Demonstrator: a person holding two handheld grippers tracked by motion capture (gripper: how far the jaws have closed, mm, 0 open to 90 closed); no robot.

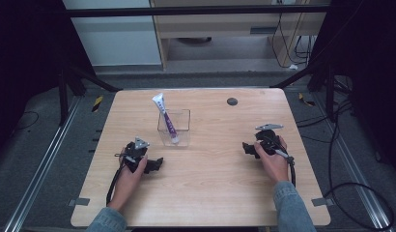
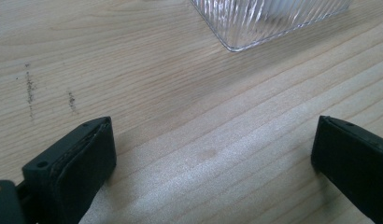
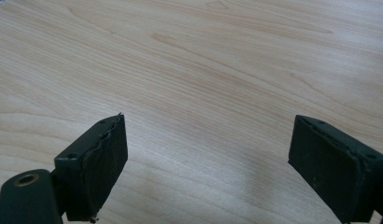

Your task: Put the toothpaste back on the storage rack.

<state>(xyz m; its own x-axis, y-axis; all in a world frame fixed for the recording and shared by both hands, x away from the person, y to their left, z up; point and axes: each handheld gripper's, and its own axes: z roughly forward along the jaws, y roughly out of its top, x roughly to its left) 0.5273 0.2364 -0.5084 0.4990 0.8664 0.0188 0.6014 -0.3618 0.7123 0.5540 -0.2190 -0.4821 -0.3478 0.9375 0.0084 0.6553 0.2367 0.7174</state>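
A white and purple tube [image 1: 165, 117] stands tilted in a clear ribbed plastic box [image 1: 175, 128] at the table's middle back; its top leans out to the left. My left gripper [image 1: 157, 164] rests on the wood just left of and in front of the box, jaws wide apart with bare table between them; a corner of the box [image 2: 269, 21] lies ahead of it in the left gripper view. My right gripper [image 1: 247, 148] sits low over the table at the right, pointing left, open, with only wood grain between its pads [image 3: 98, 163].
A small dark round disc [image 1: 232, 101] lies near the table's back edge. The wooden table [image 1: 210, 193] has bare room in the middle and front. Metal frame rails and cables run along both sides on the floor.
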